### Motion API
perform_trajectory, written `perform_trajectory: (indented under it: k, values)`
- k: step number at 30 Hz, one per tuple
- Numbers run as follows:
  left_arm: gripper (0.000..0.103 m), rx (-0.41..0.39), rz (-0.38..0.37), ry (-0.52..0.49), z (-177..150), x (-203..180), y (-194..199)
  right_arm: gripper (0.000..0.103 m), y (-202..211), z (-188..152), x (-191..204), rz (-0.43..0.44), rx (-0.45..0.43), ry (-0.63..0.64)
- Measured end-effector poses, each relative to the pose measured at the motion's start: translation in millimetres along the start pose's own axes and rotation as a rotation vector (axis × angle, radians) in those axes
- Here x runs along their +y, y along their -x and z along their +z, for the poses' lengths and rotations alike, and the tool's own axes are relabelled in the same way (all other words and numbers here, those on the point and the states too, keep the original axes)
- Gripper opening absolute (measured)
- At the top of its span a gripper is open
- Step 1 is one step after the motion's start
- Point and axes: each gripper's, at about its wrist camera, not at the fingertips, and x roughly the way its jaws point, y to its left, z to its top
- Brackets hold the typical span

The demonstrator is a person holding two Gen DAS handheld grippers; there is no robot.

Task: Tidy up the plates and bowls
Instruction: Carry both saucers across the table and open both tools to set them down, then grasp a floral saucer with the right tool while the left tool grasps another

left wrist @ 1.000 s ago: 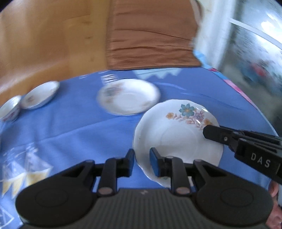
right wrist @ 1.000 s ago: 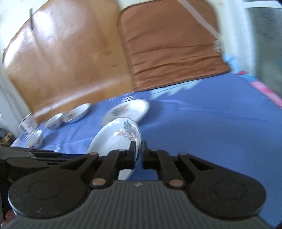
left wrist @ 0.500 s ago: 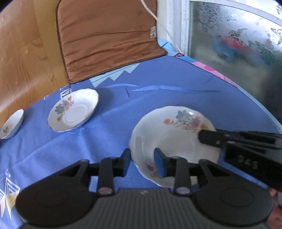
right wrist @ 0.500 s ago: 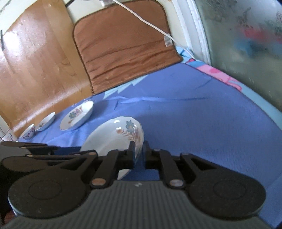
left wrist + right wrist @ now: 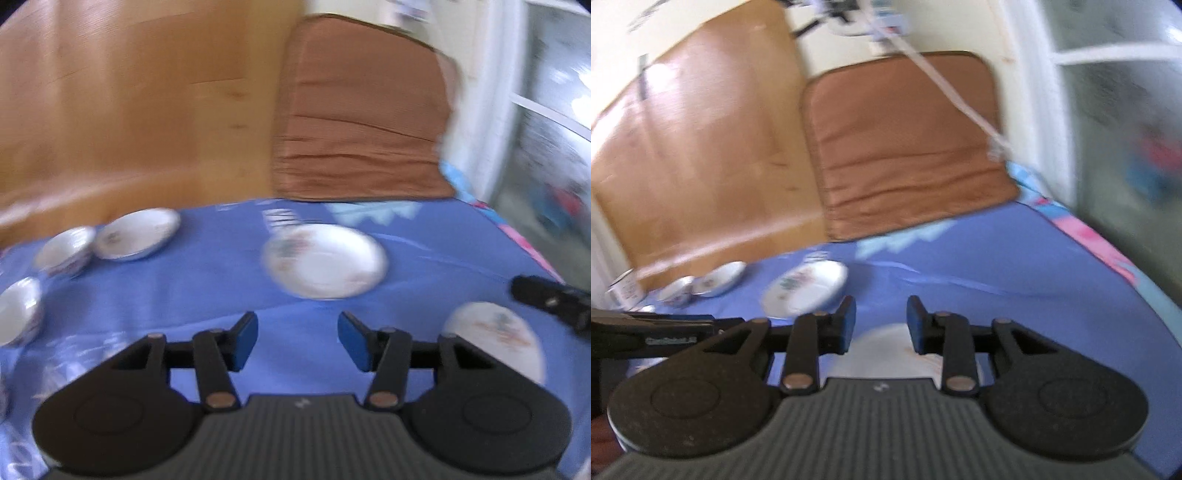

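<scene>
Both views are motion-blurred. My left gripper point(image 5: 297, 339) is open and empty above the blue cloth. The floral plate point(image 5: 495, 338) that both grippers held lies flat on the cloth at its right; it also shows under my right gripper point(image 5: 879, 326), which is open, in the right wrist view point(image 5: 886, 350). A second floral plate point(image 5: 325, 260) lies ahead of the left gripper, also seen in the right wrist view point(image 5: 805, 286). A small plate point(image 5: 136, 236) and two bowls point(image 5: 66, 251) point(image 5: 18, 314) sit at the far left.
The blue tablecloth point(image 5: 207, 280) covers the table. A brown cushion point(image 5: 354, 122) and a wooden board point(image 5: 129, 103) stand at the back. A frosted window point(image 5: 1126, 110) is on the right. A mug point(image 5: 624, 288) stands at the far left. The right gripper's finger point(image 5: 546, 301) shows in the left view.
Both grippers opened and let go of the floral plate, which now lies on the cloth. Both grippers pulled back and swung left, toward the other plates.
</scene>
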Motion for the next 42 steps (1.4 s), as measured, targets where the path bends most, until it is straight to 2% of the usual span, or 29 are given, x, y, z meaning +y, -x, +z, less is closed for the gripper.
perform_trajectory:
  k: [5,9,11,14,19,25,30,31,32,34,38,40,42]
  values:
    - [0.049,-0.002,0.164,0.113,-13,78,-4,0.034,-44,30,38,0.162,0.094,0.018]
    - [0.049,0.002,0.279,0.195,-25,132,-9,0.034,-90,50,80,0.228,0.161,0.044]
    - [0.049,0.009,0.308,0.23,-31,153,-13,0.034,-119,57,100,0.256,0.213,0.04]
    - [0.048,0.013,0.28,0.276,-36,168,-21,0.034,-161,57,126,0.273,0.293,0.008]
    - [0.051,-0.044,0.27,0.226,-42,158,-29,0.034,-220,45,158,0.263,0.401,-0.072]
    - [0.051,-0.086,0.228,0.229,-44,159,-24,0.034,-268,36,184,0.201,0.45,-0.116]
    - [0.051,-0.082,0.194,0.275,-44,166,-24,0.033,-294,36,191,0.198,0.484,-0.196]
    - [0.051,-0.082,0.187,0.284,-44,168,-24,0.03,-298,36,193,0.189,0.488,-0.195]
    - [0.051,-0.083,0.181,0.291,-44,169,-24,0.021,-301,35,195,0.18,0.496,-0.193]
    - [0.051,-0.087,0.164,0.302,-45,171,-23,0.01,-304,33,197,0.147,0.512,-0.179]
    - [0.055,-0.099,0.098,0.357,-46,182,-21,0.01,-282,32,190,0.175,0.506,-0.159]
    - [0.055,-0.098,0.05,0.392,-47,189,-20,0.01,-261,30,182,0.197,0.513,-0.137]
    - [0.06,-0.095,0.012,0.402,-48,191,-20,0.01,-233,24,168,0.222,0.524,-0.108]
